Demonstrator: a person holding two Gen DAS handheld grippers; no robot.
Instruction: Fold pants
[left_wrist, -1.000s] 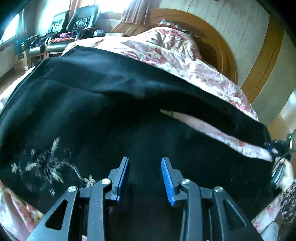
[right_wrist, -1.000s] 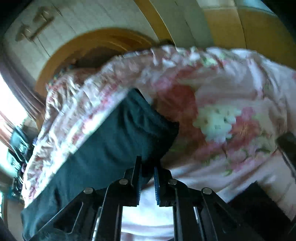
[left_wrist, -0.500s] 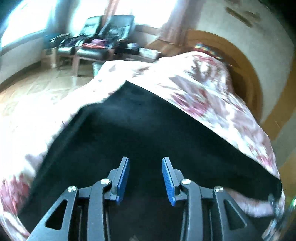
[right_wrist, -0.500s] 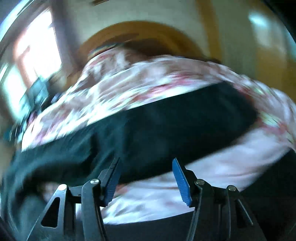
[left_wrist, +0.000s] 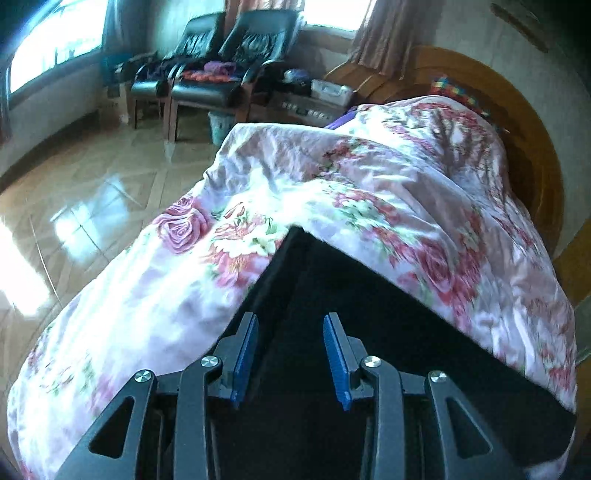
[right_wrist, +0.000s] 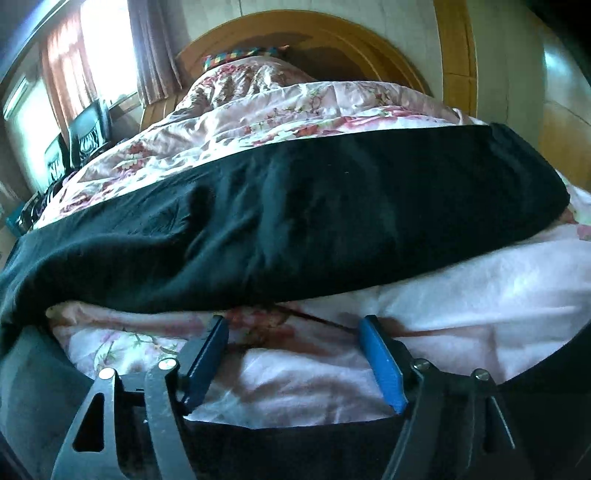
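- Lying across a flowered bedspread (left_wrist: 280, 192), one pair of black pants (left_wrist: 369, 325) spreads out ahead of both grippers.
- The left gripper (left_wrist: 290, 360) stands above the black cloth, near its pointed corner; its jaws are parted by a moderate gap with nothing between them, and the cloth shows through that gap.
- The right gripper (right_wrist: 295, 354) has its jaws spread wide and holds nothing; between them shows pink bedspread (right_wrist: 461, 295), not pants.
- In the right wrist view the pants (right_wrist: 295, 214) form a long dark band just beyond the fingertips, its near edge close to the blue pads (right_wrist: 382, 360) but apart from them.
- Whether the left gripper's fingers touch the cloth or hover over it cannot be told.
- The lower part of the pants is cut off by the frame and the gripper bodies in both views, so the waist and leg ends cannot be made out.
- A second dark cloth area sits under the right gripper at the bottom edge; whether it belongs to the pants is unclear.
- The folds in the black cloth are hard to read, since the cloth is so dark.
- Counted: one pair of pants, two grippers, one bedspread, one curved wooden headboard (right_wrist: 332, 29), two black armchairs (left_wrist: 221, 62) by the window.
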